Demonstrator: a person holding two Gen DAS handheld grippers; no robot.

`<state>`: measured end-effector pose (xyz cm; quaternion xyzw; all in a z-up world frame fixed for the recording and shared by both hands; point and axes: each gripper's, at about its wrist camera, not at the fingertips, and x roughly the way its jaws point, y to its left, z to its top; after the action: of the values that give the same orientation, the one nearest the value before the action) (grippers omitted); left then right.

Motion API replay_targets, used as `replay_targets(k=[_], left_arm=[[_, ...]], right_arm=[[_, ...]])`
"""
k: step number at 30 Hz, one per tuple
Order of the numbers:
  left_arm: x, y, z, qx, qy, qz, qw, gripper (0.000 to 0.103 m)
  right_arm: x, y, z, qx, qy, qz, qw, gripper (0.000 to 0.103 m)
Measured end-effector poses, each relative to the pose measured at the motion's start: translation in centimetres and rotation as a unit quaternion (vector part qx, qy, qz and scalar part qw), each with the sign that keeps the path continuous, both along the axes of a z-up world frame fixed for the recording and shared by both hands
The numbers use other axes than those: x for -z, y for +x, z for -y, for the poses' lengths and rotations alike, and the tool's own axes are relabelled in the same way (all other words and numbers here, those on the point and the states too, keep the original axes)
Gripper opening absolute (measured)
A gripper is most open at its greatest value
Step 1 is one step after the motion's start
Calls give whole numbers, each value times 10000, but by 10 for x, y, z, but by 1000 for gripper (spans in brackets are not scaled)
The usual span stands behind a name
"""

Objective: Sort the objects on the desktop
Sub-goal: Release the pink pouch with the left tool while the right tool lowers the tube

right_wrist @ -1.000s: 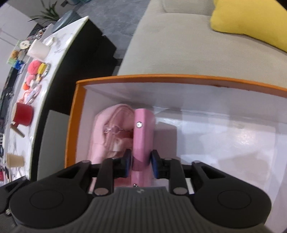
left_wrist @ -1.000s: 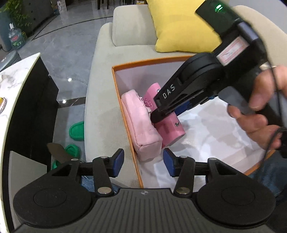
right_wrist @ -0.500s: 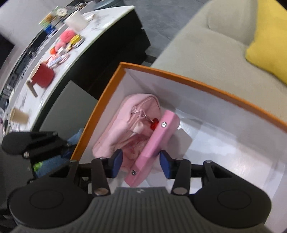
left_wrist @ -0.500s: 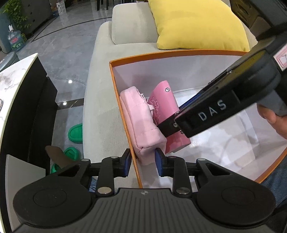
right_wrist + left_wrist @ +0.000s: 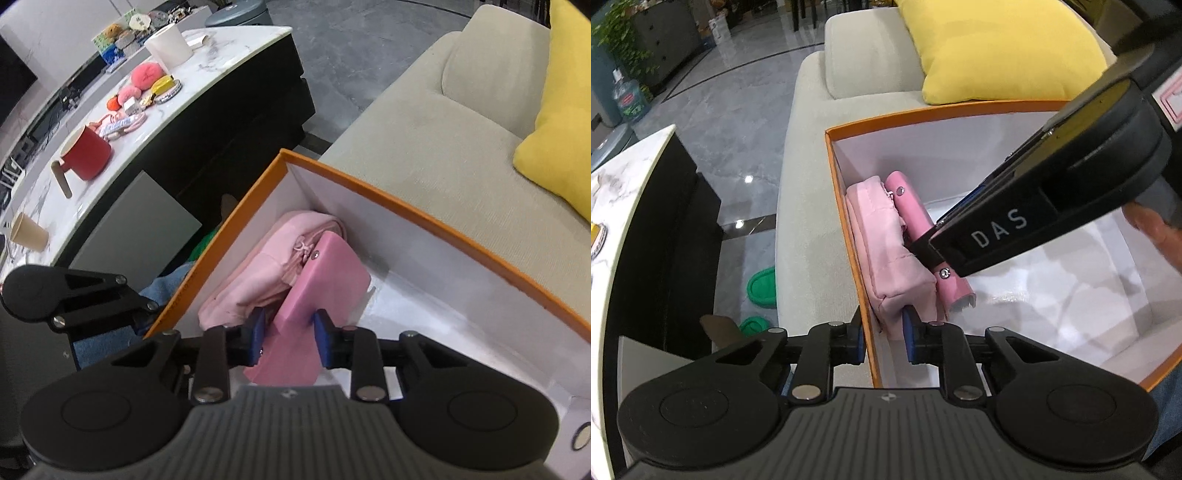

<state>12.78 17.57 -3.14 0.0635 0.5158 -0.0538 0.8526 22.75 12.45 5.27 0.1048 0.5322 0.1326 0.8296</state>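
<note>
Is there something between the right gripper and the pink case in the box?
Nothing visible. The right gripper has just been closing its jaws, and its pads touch the pink case, which leans on the pink pouch in the orange box.

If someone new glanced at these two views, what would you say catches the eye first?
Probably the orange-rimmed box on the beige sofa, with a soft pink pouch and a pink case tucked along its wall. Next, the left gripper clamped on the box's edge, and the right gripper closing around the pink case. Behind, a bright yellow cushion rests on the sofa.
</note>
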Motion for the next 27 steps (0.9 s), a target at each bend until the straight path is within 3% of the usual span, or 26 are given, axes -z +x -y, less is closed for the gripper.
replay_targets(k=[9, 12, 21, 27], left_arm=[[-5, -12, 3, -162, -312, -126, 9993, 20], [-3, -15, 9, -119, -183, -68, 9997, 20], [-5, -12, -1, -225, -440, -48, 9988, 21], [-4, -12, -2, -187, -433, -36, 9989, 22]], right_arm=[[0, -6, 6, 364, 277, -153, 9988, 27], [2, -9, 8, 464, 343, -167, 9982, 27], [4, -18, 12, 574, 458, -247, 9970, 37], [6, -23, 16, 621, 554, -258, 9962, 37]])
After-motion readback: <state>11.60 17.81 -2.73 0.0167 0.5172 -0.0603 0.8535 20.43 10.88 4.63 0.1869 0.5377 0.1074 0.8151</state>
